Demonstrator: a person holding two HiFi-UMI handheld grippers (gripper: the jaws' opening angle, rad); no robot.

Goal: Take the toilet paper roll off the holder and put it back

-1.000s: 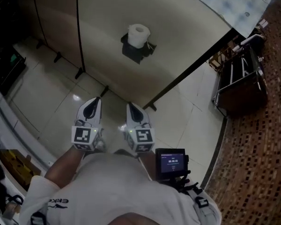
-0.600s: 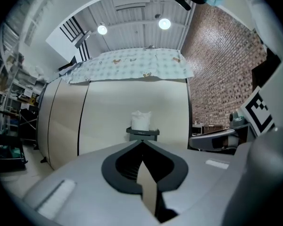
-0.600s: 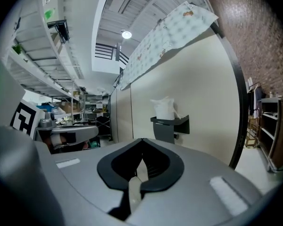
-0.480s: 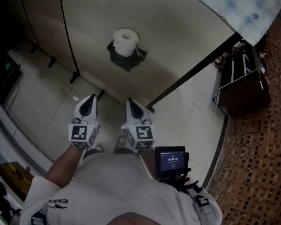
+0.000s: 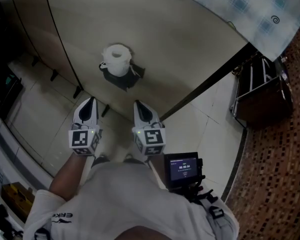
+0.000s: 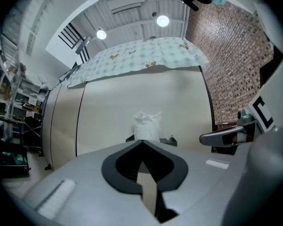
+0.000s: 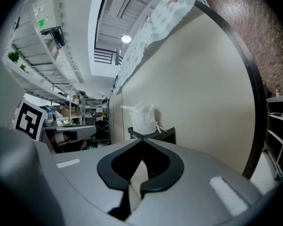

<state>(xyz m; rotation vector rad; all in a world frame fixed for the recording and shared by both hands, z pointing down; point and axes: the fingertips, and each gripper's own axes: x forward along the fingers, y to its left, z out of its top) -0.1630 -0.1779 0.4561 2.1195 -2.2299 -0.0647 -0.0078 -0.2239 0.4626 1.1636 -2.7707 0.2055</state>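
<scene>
Two white-and-grey handheld grippers are held side by side, low in the head view, both pointing toward a beige partition wall [image 5: 160, 39]. The left gripper [image 5: 91, 101] has its jaws pressed together with nothing between them, and its own view shows the dark pads meeting at a point. The right gripper [image 5: 138, 104] is likewise closed and empty. Each carries a white cube with black square markers near the person's hand, the left cube [image 5: 82, 139] and the right cube [image 5: 153, 139].

The white toilet paper roll [image 5: 116, 59] stands upright on a small black holder [image 5: 122, 77] fixed to the partition wall, ahead of both grippers and well apart from them. In the left gripper view the roll [image 6: 147, 125] shows just above the closed jaw tips, with the holder [image 6: 171, 141] beneath it; its top edge looks ragged. The right gripper view shows the same roll [image 7: 143, 118] on the black holder [image 7: 164, 134].

A pale patterned cloth [image 5: 250, 9] is draped over the top of the partition. Pale glossy floor tiles [image 5: 202, 126] lie below the grippers. A dark metal rack [image 5: 264, 91] stands to the right, beside a brown brick-patterned surface [image 5: 280, 159]. A small black device with a lit screen [image 5: 182, 168] sits at the person's chest, just beside the right gripper's cube.
</scene>
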